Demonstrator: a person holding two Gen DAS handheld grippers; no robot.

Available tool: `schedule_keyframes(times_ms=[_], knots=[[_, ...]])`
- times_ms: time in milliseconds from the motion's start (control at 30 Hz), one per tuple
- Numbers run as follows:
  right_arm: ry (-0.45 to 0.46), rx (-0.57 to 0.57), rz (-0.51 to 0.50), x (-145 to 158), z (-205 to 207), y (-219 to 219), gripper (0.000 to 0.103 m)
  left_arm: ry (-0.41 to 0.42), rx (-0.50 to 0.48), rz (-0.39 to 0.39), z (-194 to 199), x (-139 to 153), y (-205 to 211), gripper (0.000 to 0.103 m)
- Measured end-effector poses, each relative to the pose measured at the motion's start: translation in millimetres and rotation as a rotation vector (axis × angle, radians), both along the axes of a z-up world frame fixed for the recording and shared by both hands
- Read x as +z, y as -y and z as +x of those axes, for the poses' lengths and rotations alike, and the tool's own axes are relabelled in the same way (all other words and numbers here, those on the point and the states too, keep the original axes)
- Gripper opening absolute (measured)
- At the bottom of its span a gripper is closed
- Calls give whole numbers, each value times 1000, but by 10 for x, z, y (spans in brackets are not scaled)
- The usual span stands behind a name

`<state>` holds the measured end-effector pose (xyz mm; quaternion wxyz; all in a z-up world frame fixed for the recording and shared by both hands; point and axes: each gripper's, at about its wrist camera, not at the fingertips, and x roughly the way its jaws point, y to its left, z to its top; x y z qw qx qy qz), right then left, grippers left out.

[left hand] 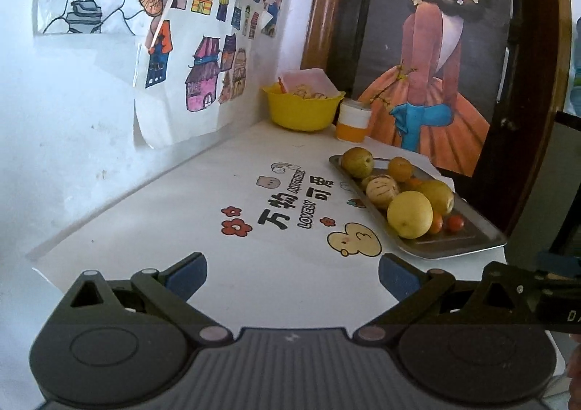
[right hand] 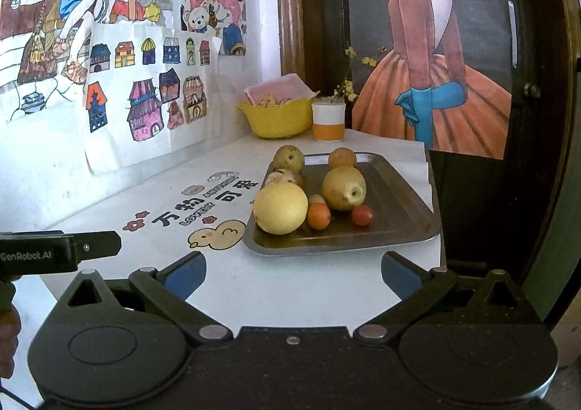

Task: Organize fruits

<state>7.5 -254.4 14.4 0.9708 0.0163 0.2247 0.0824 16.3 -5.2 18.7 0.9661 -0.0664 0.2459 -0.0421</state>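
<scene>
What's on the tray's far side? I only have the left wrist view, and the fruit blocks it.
Observer: In the right wrist view, the tray's right half is bare; the fruit crowds its left.
Operator: Is the right gripper open?
Observer: Yes, the right gripper is open and empty, short of the tray's near rim.
Operator: Is the small orange fruit free?
Observer: No, the small orange fruit looks pressed against the big yellow fruit; the red fruit stands apart.

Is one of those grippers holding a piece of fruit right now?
No, both the left gripper and right gripper are open and empty, and the fruit sits on the metal tray.
</scene>
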Motion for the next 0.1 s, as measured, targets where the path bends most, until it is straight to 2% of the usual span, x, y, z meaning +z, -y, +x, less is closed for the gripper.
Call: schedule_keyframes(times_ms=[100], knots=[[-3, 5, 1, -8, 3, -10, 102, 16, -5, 6, -12, 10, 20, 103]])
